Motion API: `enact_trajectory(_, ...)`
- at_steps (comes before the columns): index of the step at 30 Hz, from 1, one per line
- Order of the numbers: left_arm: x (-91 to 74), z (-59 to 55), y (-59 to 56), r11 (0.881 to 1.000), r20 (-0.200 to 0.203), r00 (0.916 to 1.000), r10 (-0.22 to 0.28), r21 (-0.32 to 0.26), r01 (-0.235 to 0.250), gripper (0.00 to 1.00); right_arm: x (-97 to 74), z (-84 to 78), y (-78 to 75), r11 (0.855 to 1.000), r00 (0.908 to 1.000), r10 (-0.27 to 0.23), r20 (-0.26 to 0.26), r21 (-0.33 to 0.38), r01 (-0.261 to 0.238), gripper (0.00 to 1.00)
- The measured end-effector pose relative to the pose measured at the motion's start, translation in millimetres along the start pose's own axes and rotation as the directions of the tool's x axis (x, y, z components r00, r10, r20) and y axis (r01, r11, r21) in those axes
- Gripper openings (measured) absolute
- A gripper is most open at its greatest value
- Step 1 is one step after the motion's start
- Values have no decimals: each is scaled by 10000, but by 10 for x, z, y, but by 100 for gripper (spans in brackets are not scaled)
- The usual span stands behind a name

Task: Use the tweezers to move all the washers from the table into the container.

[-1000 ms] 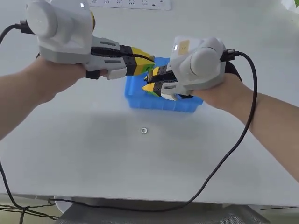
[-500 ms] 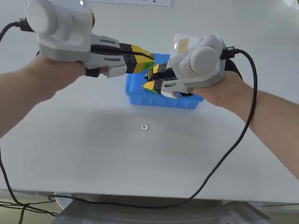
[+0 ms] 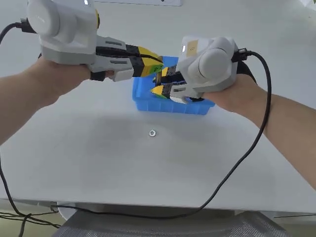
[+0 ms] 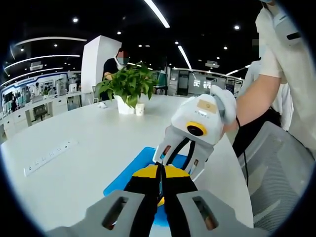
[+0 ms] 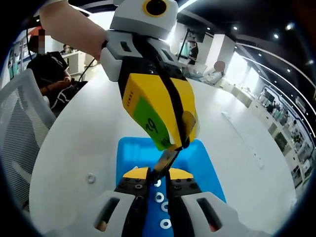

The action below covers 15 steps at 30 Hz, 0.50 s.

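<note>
Count: one small silver washer (image 3: pixel 152 132) loose on the white bench (image 3: pixel 98 163), centre of the head view, below the one blue rectangular plastic container (image 3: pixel 147 102) and well apart from it. Four more washers (image 5: pixel 159 197) lie in the container, seen at the bottom of the right gripper view. Two tools, both over the container in the upper middle of the head view. Right tool (image 3: pixel 156 89): jaws nearly closed, clamped on one pair of slim metal tweezers (image 5: pixel 167 159) that run up from its tips. Left tool (image 3: pixel 158 63): yellow jaws pressed together and tips meeting the far end of the tweezers; can't tell if it actually pinches them. In the left gripper view the right tool sits dead ahead, just past the left jaws. Two black cables (image 3: pixel 256 133), one per tool, trail off the bench's lower edge. The surface is plain matte white. One white power strip (image 4: pixel 49 157) is at lower left of the left gripper view. One potted green plant (image 4: pixel 126 84) stands at the upper middle. One grey mesh chair (image 5: pixel 22 123) is at left of the right gripper view. The room is an open-plan office with ceiling strip lights and people in the background.
</note>
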<state>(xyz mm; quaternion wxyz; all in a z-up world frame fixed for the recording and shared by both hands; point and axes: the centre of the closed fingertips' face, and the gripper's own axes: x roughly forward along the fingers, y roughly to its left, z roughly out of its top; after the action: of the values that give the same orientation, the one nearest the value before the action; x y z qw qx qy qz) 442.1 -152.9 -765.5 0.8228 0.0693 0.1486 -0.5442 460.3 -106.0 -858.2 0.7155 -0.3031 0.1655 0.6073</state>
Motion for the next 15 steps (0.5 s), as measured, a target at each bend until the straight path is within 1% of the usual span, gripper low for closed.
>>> enact_trajectory(7,-8,-30,25,10000,-45,10000,-89,-4,89,4,-4,-8,6,10000,10000,4,3,-32,-4,13)
enact_trajectory(12,-8,-18,24,10000,-50,10000,-75,10,75,4,-13,-5,7,10000,10000,16,17,-40,-16,13)
enact_trajectory(15,-16,-25,45,10000,-59,9999,-90,33,91,4,-21,-2,7,10000,10000,4,13,-61,-4,13)
